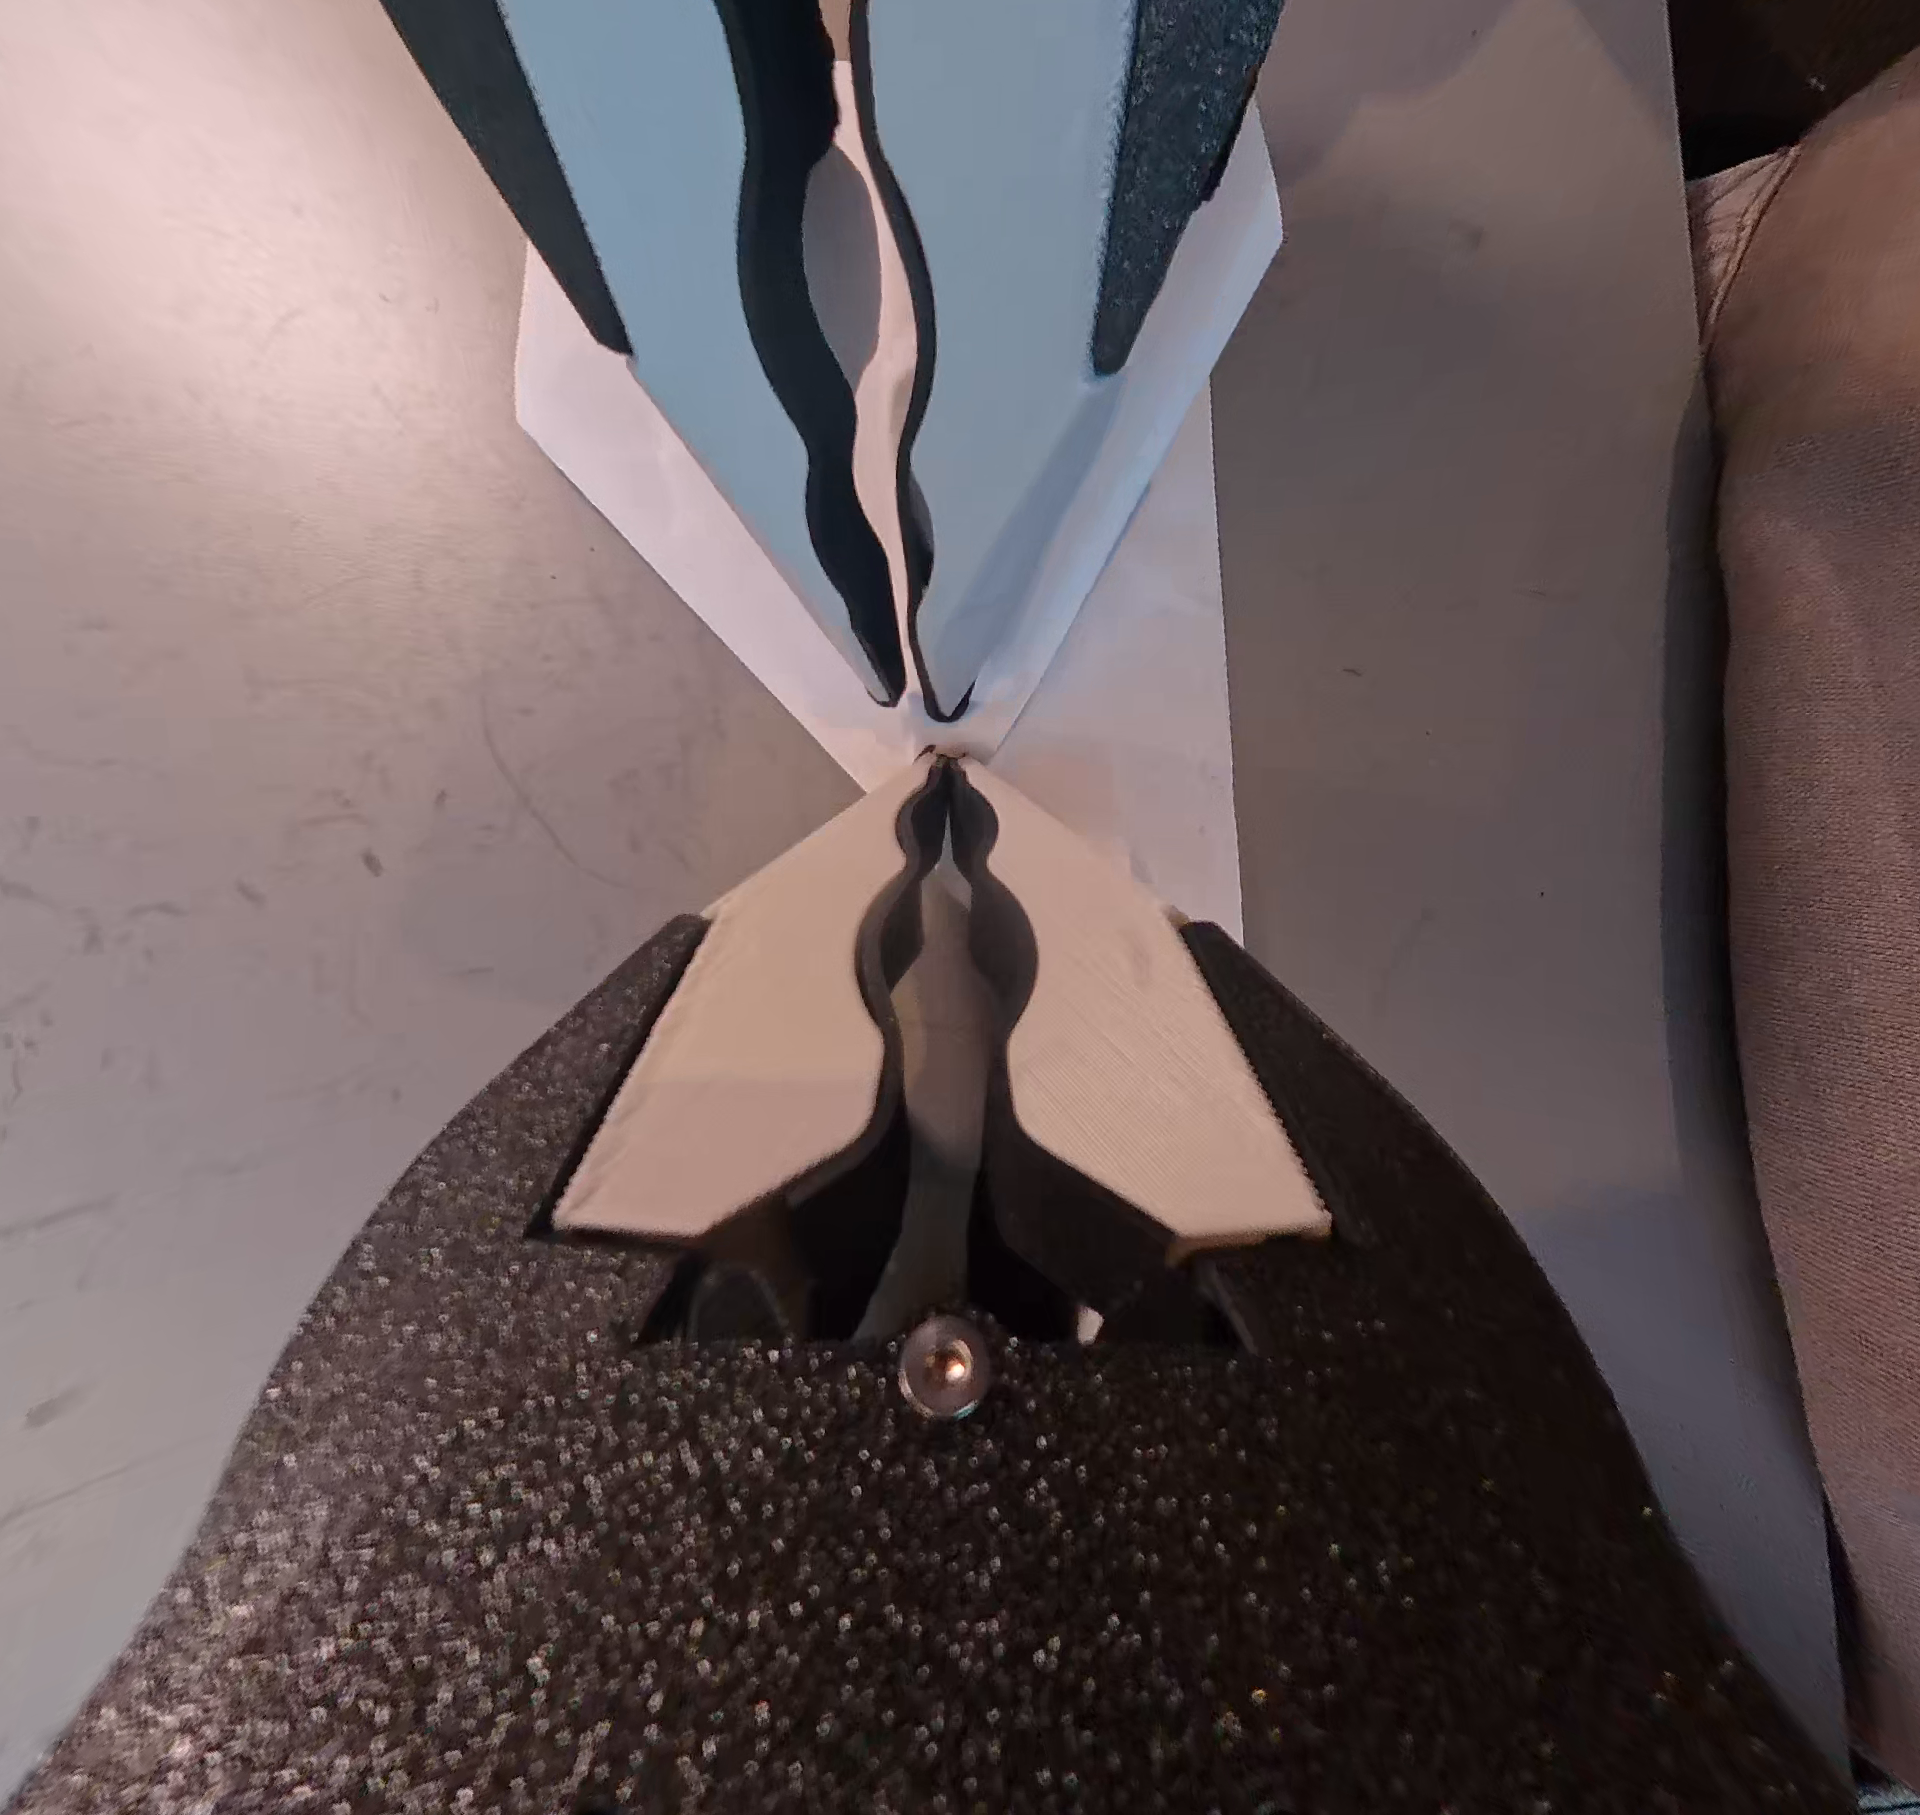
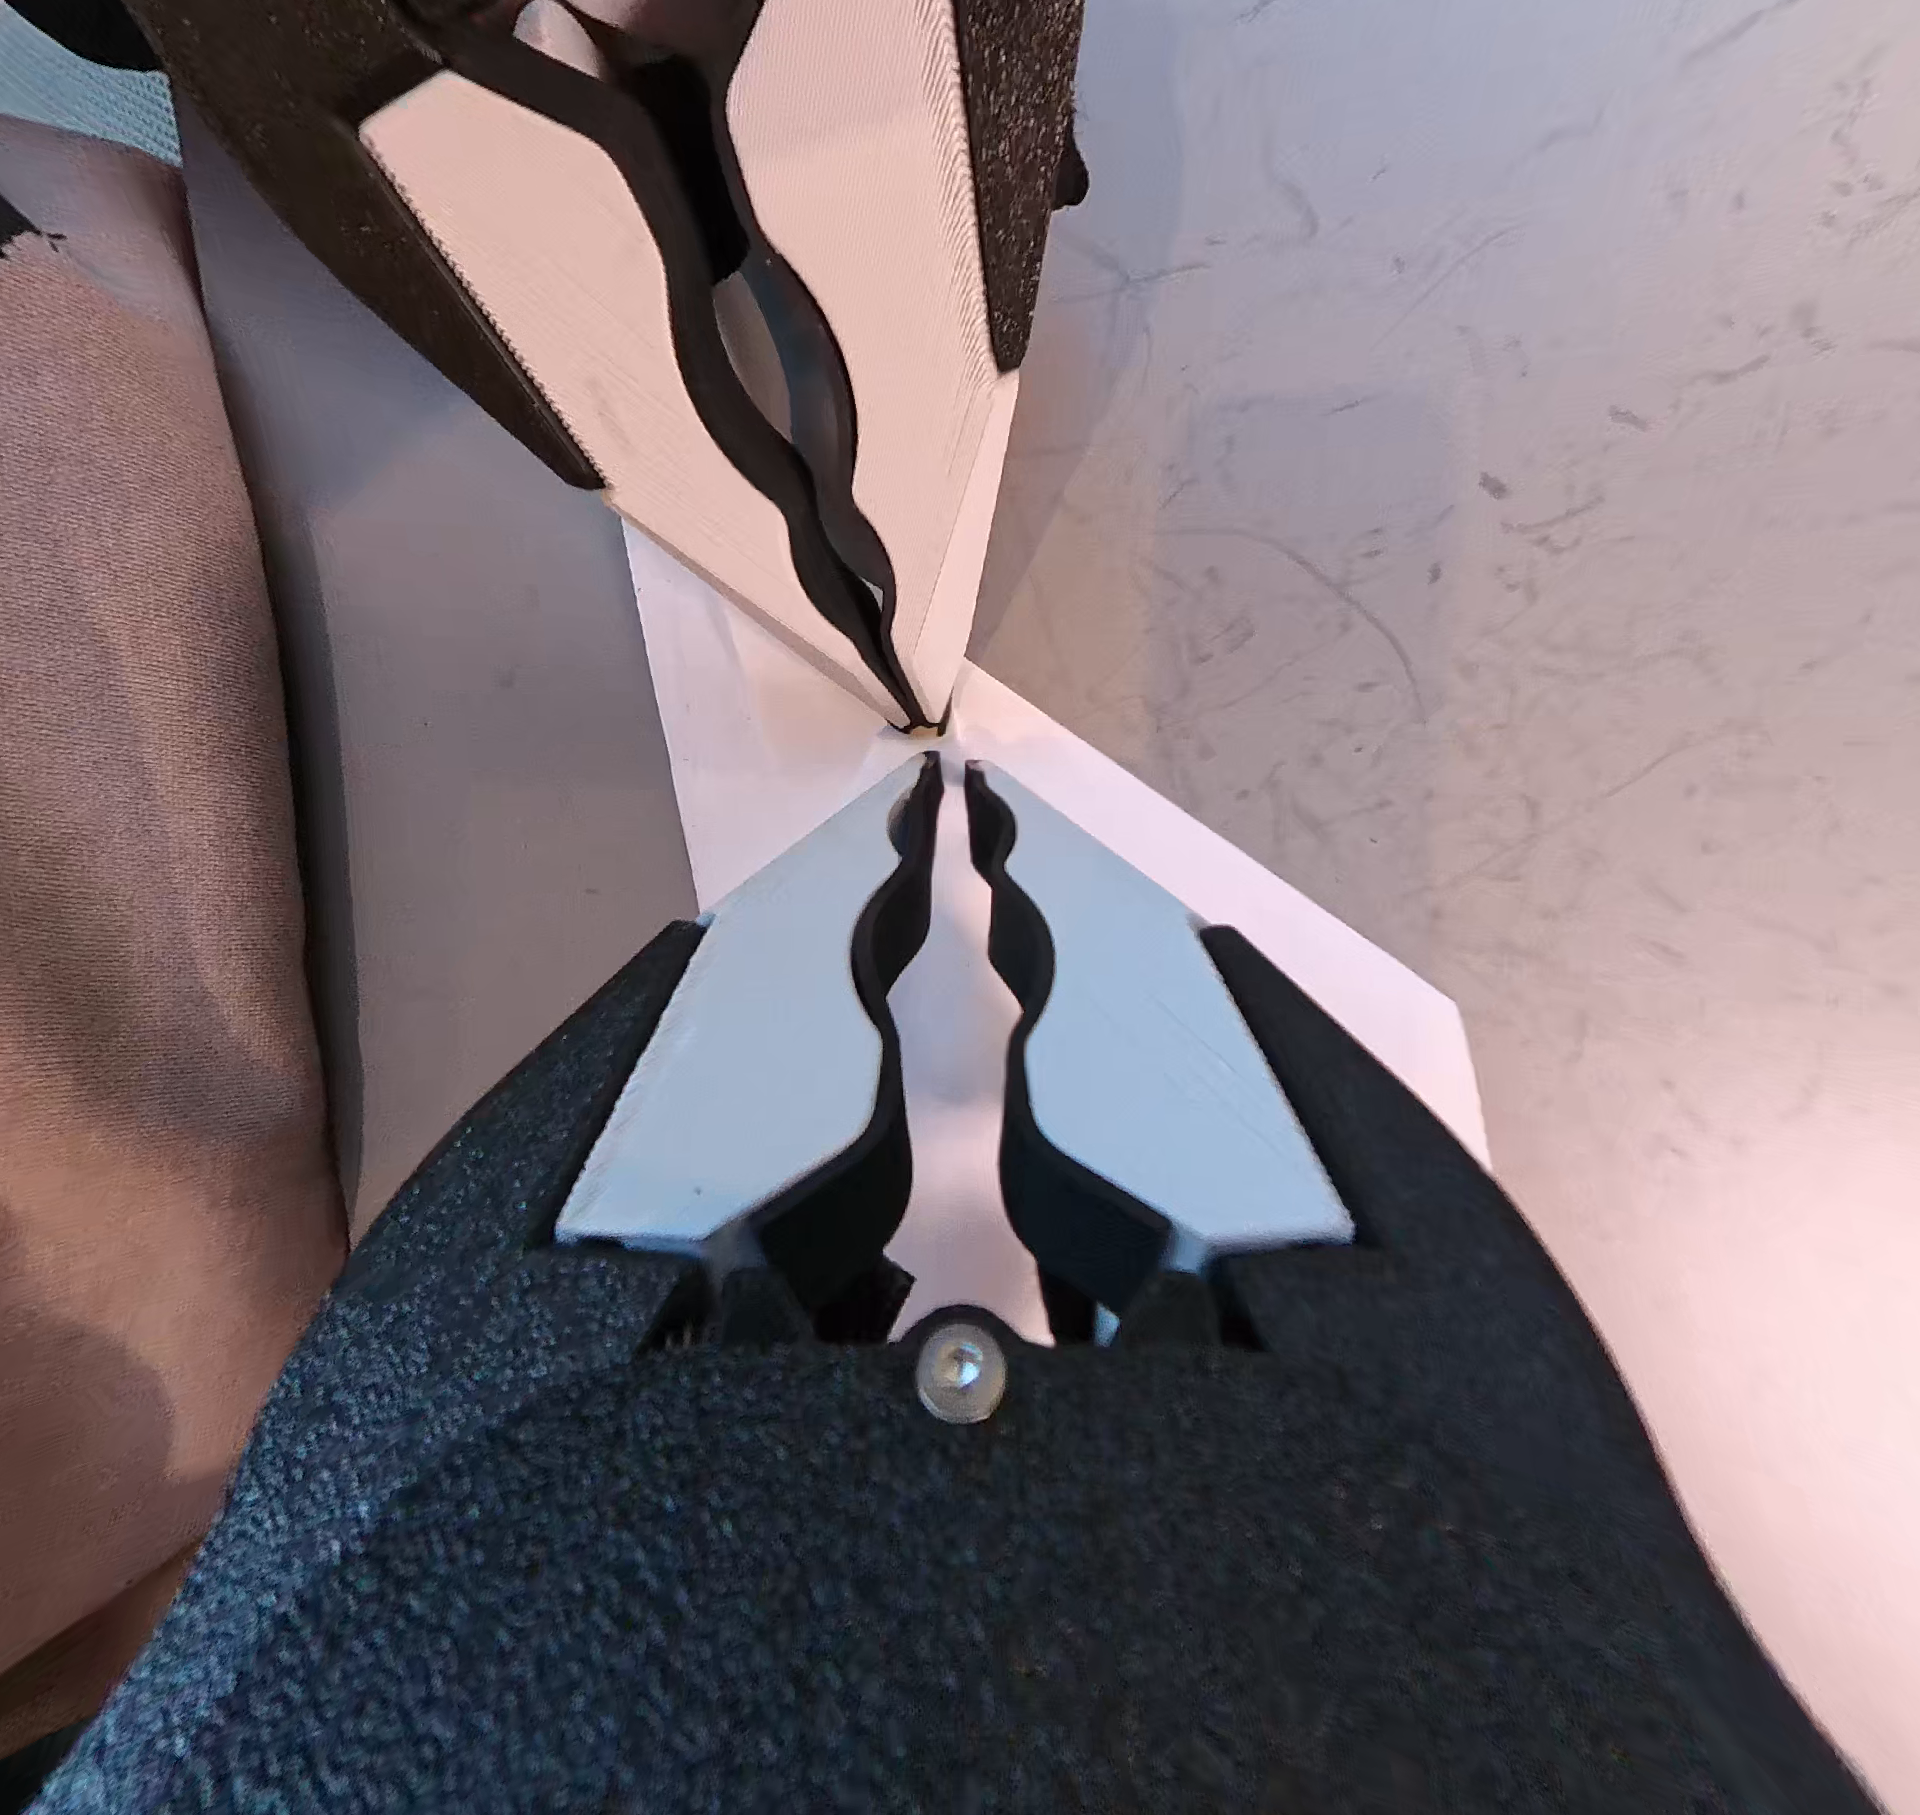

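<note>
two hand-held grippers meet tip to tip over a white sheet of paper (image 1: pixel 727 560) lying on a scuffed pale table (image 1: pixel 260 622); the left gripper (image 1: pixel 943 766) pinches the paper's raised fold, while the right gripper (image 2: pixel 945 766) stands slightly spread, straddling that crease

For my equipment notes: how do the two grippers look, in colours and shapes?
Left gripper: speckled black textured body, beige ribbed fingers with wavy black inner pads, a silver screw. Right gripper: dark textured body, pale blue-white fingers, the same wavy black pads.
</note>
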